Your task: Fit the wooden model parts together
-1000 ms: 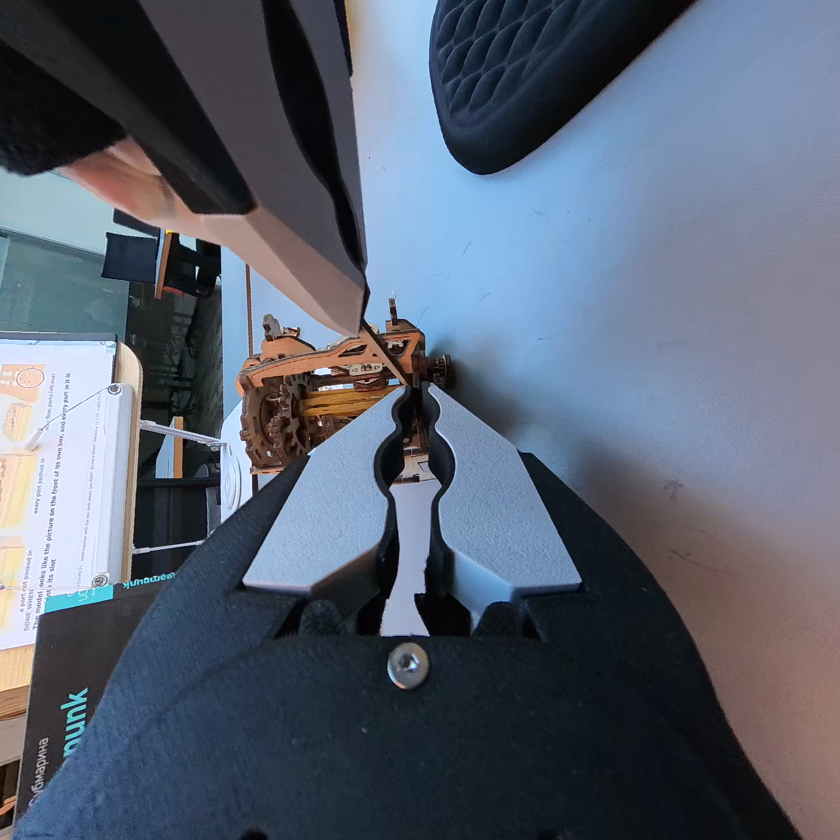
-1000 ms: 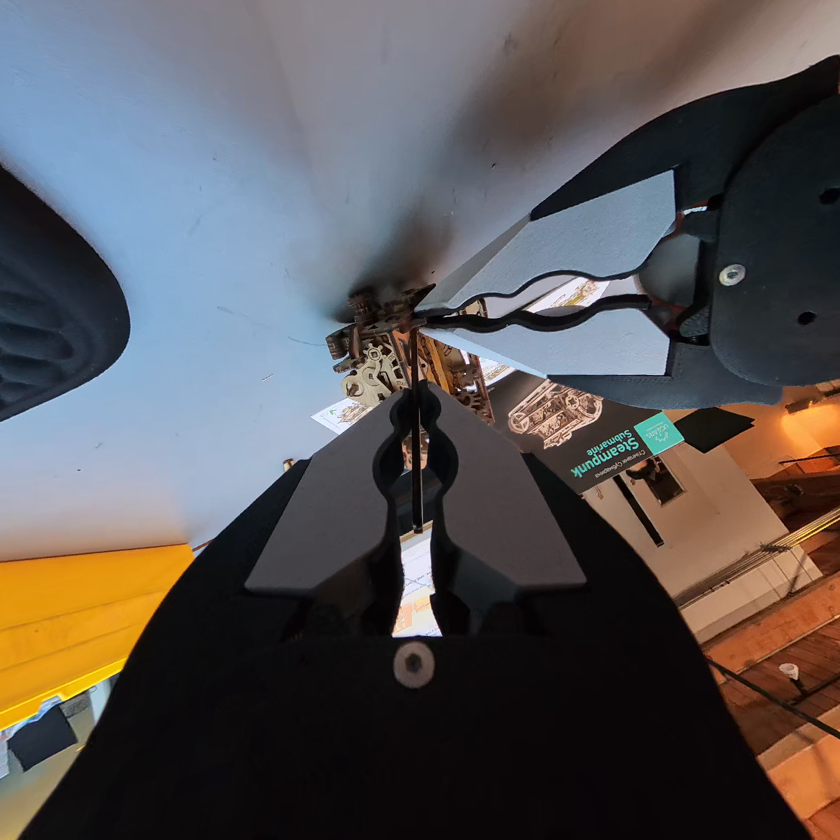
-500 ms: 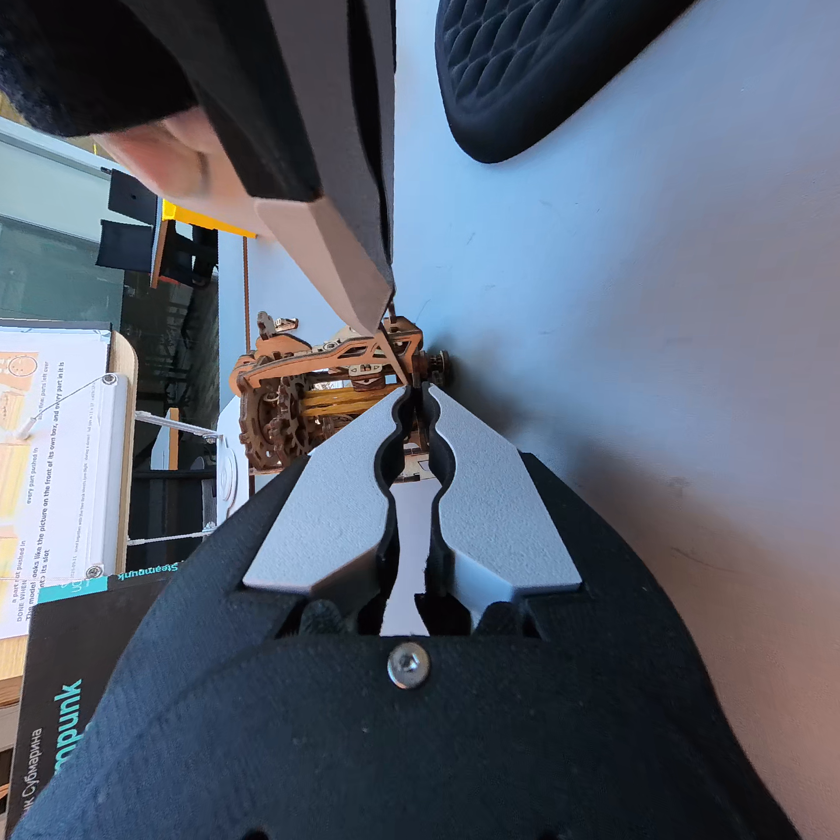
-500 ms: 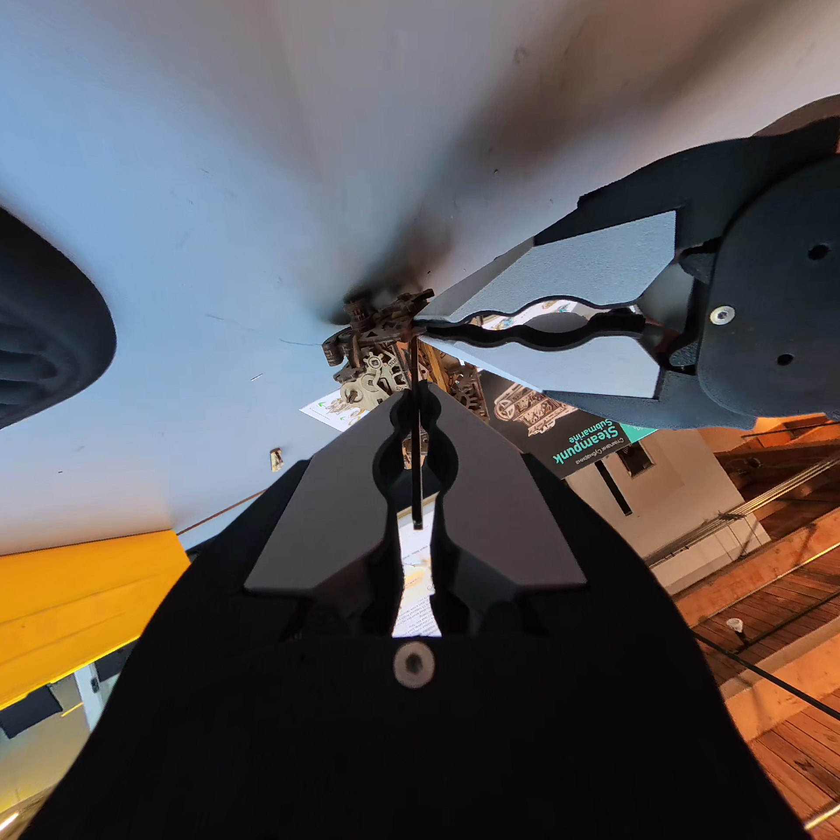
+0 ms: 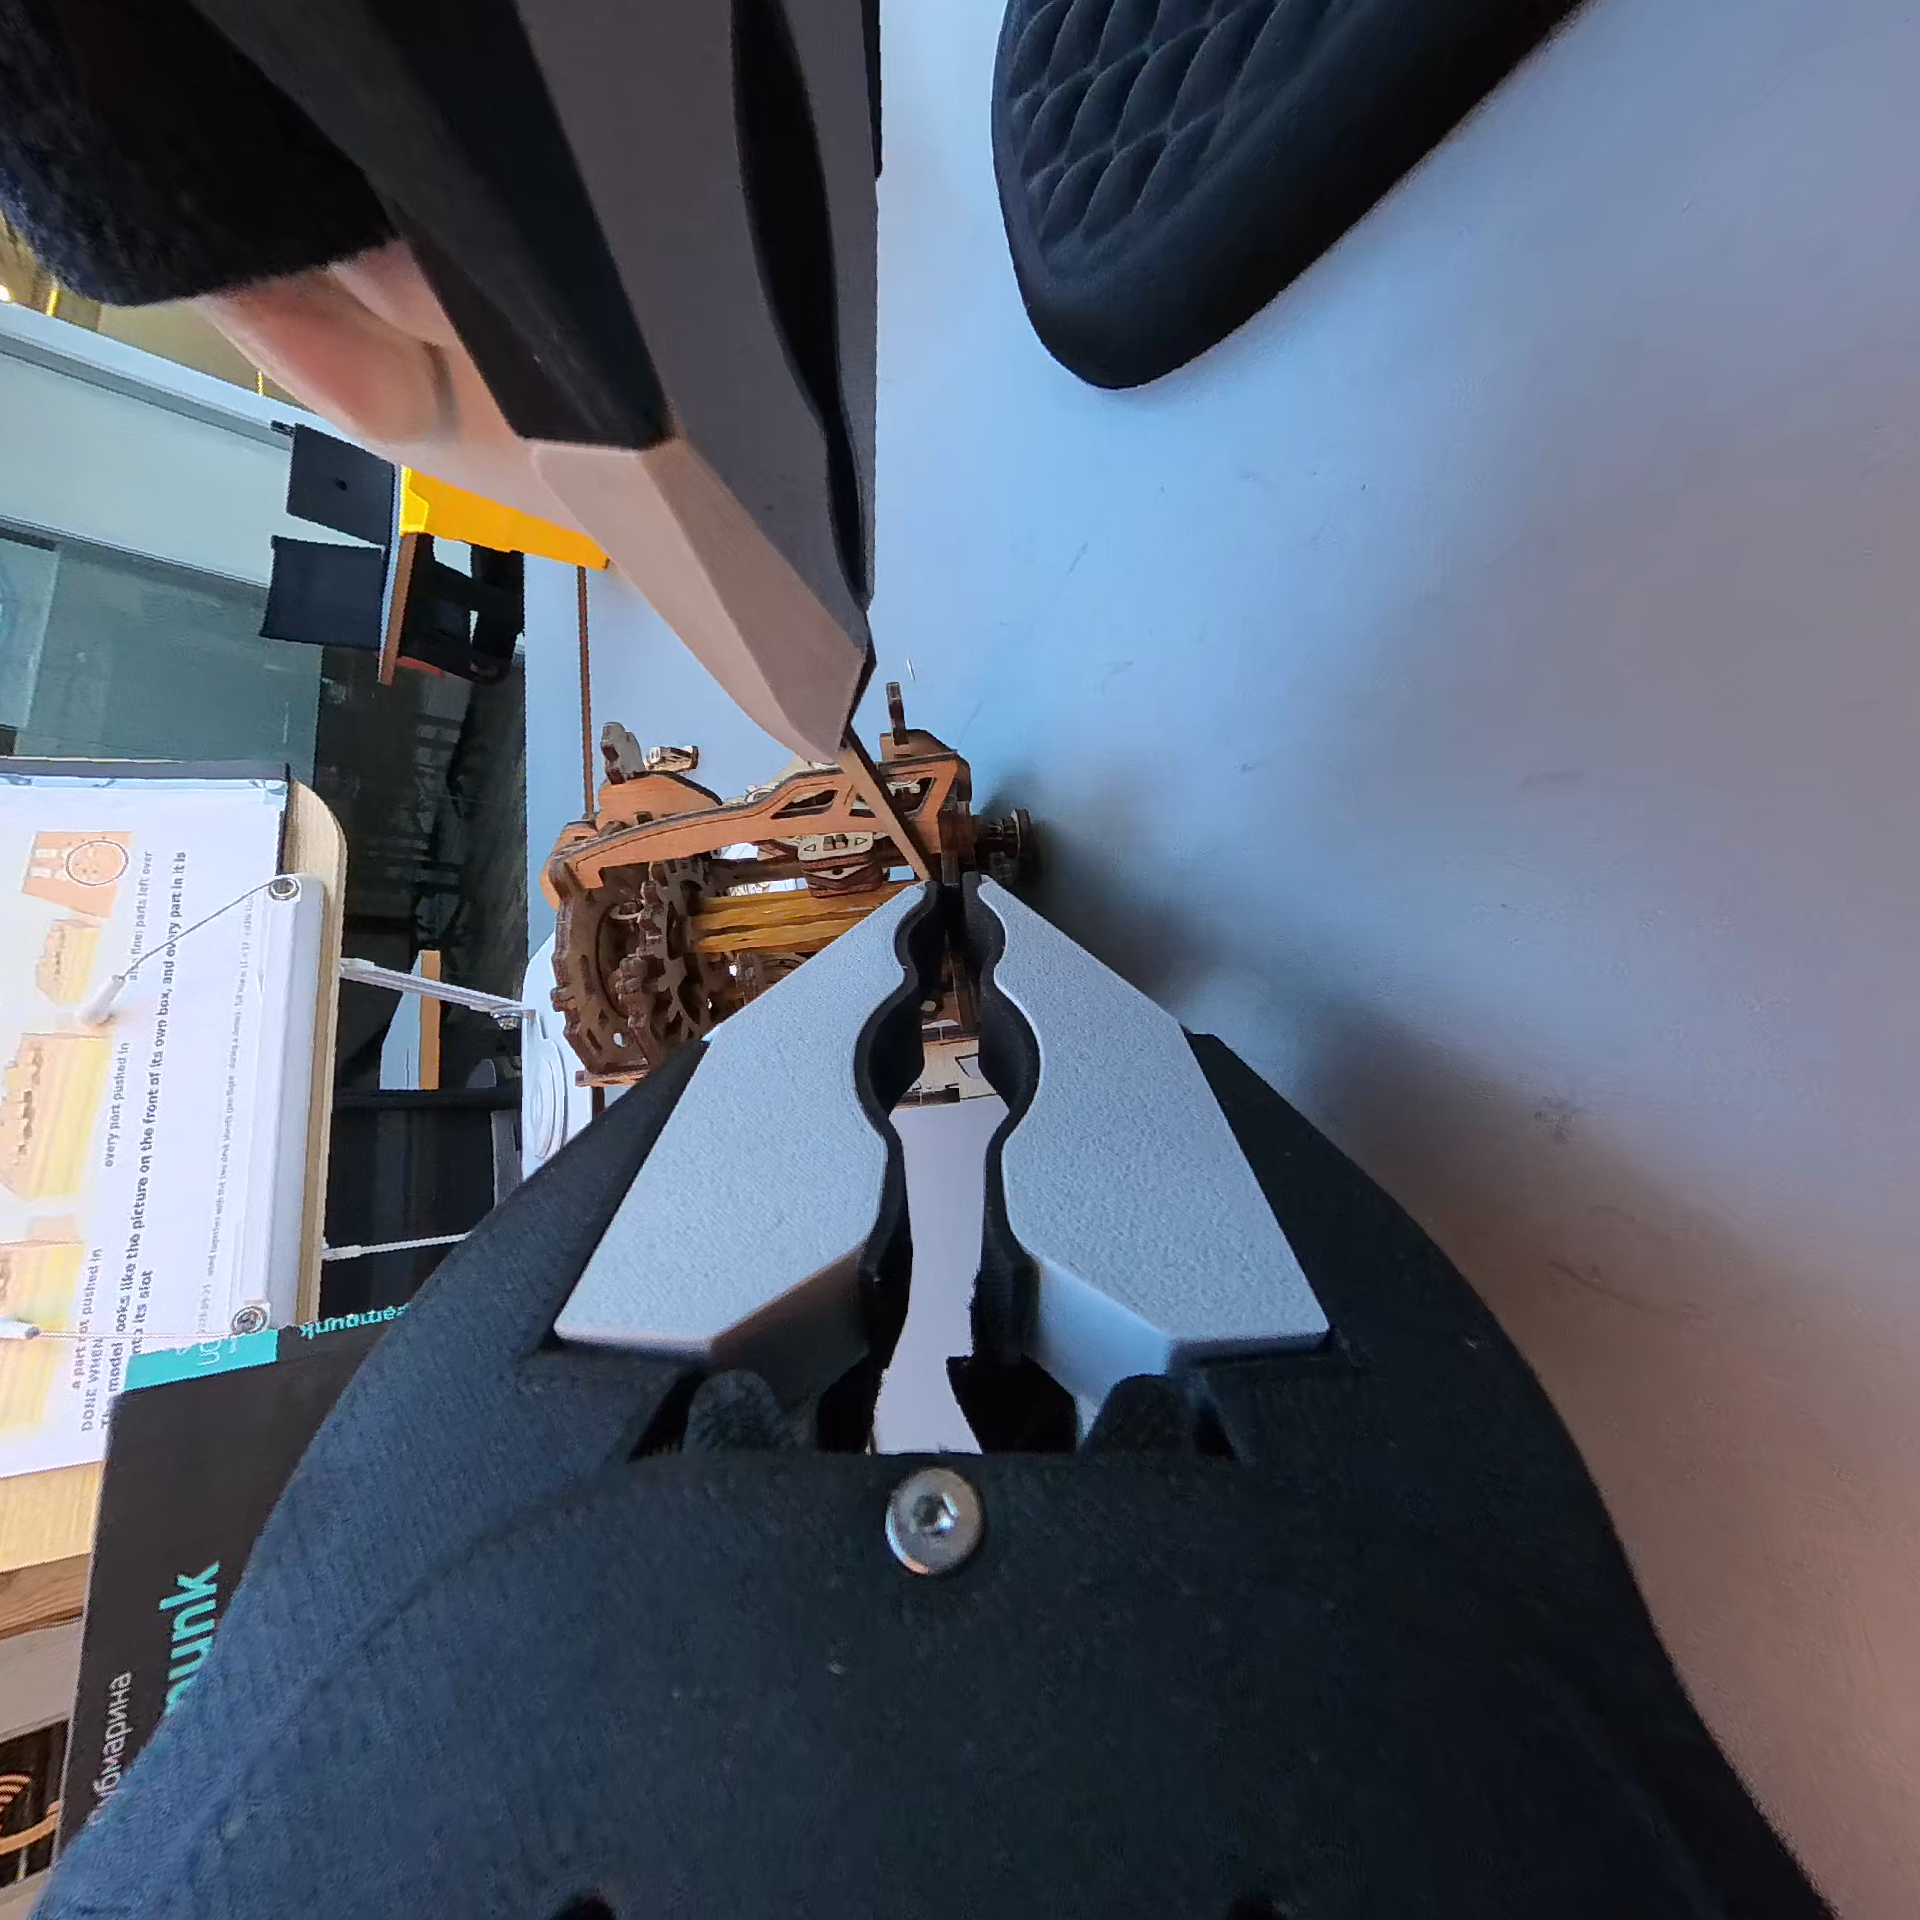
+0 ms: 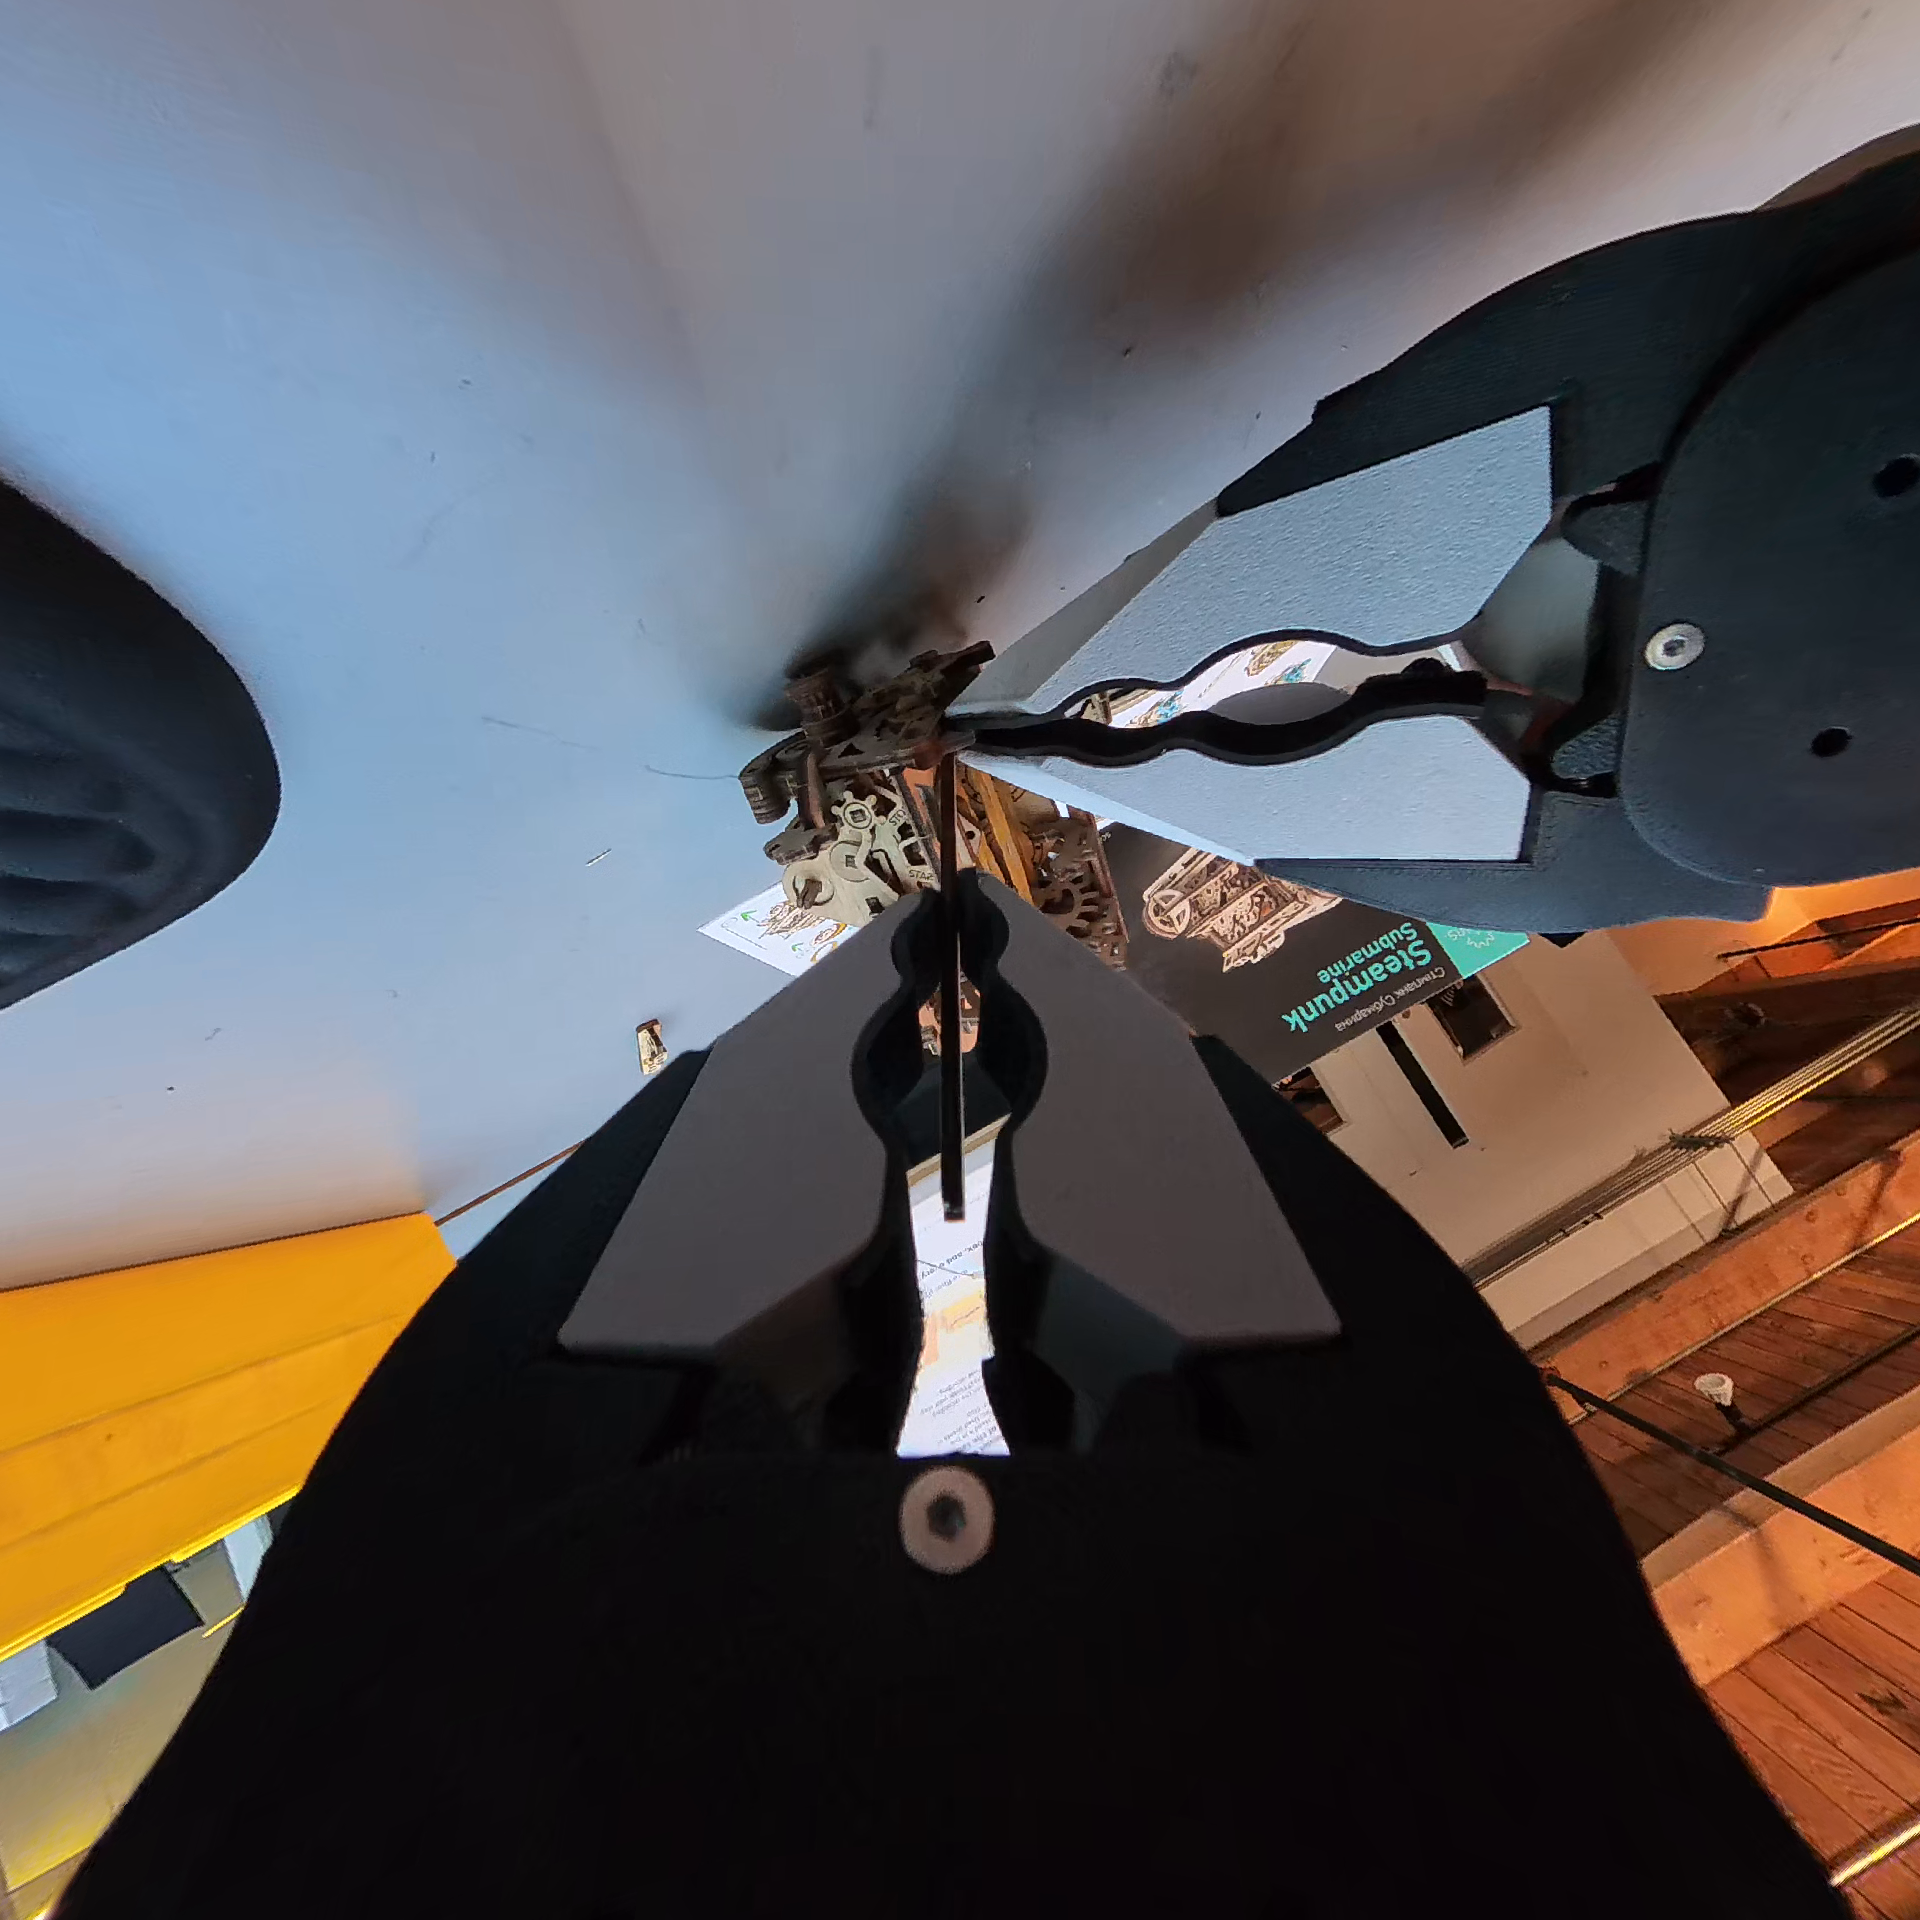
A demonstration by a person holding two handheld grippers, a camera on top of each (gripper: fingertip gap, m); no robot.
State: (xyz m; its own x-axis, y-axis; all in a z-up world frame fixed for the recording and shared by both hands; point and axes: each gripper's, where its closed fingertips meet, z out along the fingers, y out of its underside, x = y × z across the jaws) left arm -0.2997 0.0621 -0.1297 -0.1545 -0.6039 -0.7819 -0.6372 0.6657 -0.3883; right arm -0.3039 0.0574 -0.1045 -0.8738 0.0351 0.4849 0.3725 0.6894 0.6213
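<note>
Crowding the model from two sides, both grippers met at one end of the wooden model (image 5: 769, 914), which rested on the pale table (image 5: 1455, 831) with its gears and a bundle of yellow strands facing the left wrist camera. The left gripper (image 5: 951, 894) was clenched on the model's near edge, its grey fingers (image 5: 1101, 1122) pressed almost together at the tips. The right gripper (image 6: 951, 894) pinched a thin dark stick (image 6: 951, 1039), whose far end reached into the model just beside the left gripper's tips. In the left wrist view the right gripper (image 5: 847, 717) came down from above, its body and the hand (image 5: 353, 364) on it covering the upper left of the picture.

A black mat with a honeycomb pattern (image 5: 1247, 156) lay well apart from the model, near the table's edge. A black box with teal print (image 6: 1309, 956) stood behind the model, and a white instruction sheet (image 5: 135, 1091) was clipped to a wooden board beside it. A small wooden piece (image 6: 651, 1044) lay loose on the table near the right gripper. A yellow surface (image 6: 187, 1382) showed past the table edge, and a wooden plank floor (image 6: 1714, 1455) lay beyond.
</note>
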